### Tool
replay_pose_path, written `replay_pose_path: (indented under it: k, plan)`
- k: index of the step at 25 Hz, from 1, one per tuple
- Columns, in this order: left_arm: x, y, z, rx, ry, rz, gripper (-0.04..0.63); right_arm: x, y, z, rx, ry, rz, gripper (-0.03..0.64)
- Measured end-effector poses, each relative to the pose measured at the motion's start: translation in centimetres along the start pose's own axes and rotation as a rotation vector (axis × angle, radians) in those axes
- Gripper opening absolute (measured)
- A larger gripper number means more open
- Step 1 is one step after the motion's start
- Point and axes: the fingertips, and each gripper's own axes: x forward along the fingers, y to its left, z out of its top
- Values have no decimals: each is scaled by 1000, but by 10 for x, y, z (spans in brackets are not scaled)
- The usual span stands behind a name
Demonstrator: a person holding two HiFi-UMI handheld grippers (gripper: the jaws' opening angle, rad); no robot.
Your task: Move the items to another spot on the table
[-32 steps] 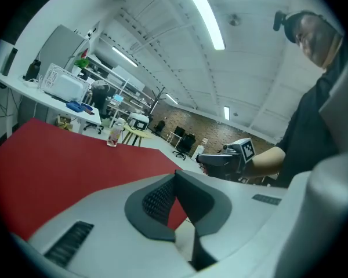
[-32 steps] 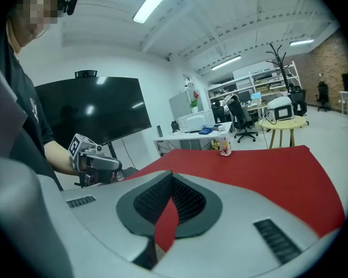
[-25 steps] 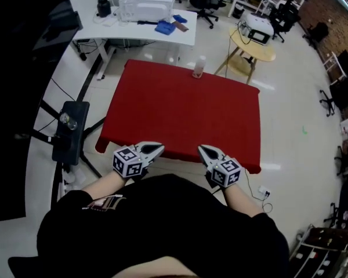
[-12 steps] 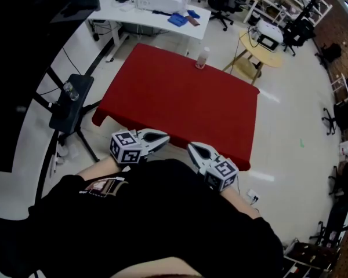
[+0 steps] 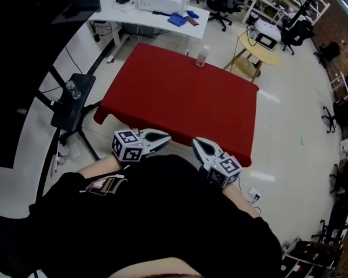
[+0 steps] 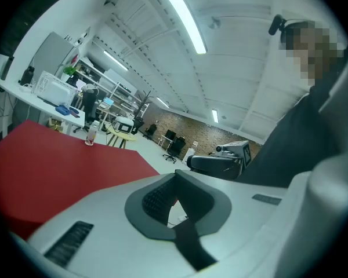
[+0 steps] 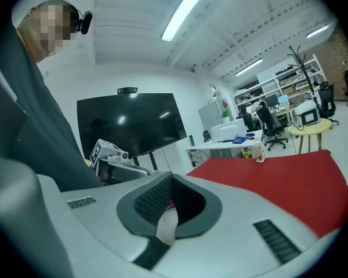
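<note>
- One small bottle [image 5: 201, 57] stands upright, long axis vertical, at the far edge of the red table [image 5: 180, 103]; its label is too small to read.
- Left gripper [image 5: 166, 138] and right gripper [image 5: 196, 142] hover at the near edge, fingers clenched on nothing.
- The person's torso hides part of that edge.

A plain red table [image 5: 180, 97]
The left gripper [image 5: 167, 138] and right gripper [image 5: 195, 141] are pale grey with black-and-white markers; the twelve-o'clock bottle [image 5: 202, 57] is whitish.
</note>
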Motion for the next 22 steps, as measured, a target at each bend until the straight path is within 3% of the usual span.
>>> replay_pose_path:
  k: [22]
  plan:
    - [3,7,1,-19,12,-24,-8,7,-3,-8,-1,56,14,-11]
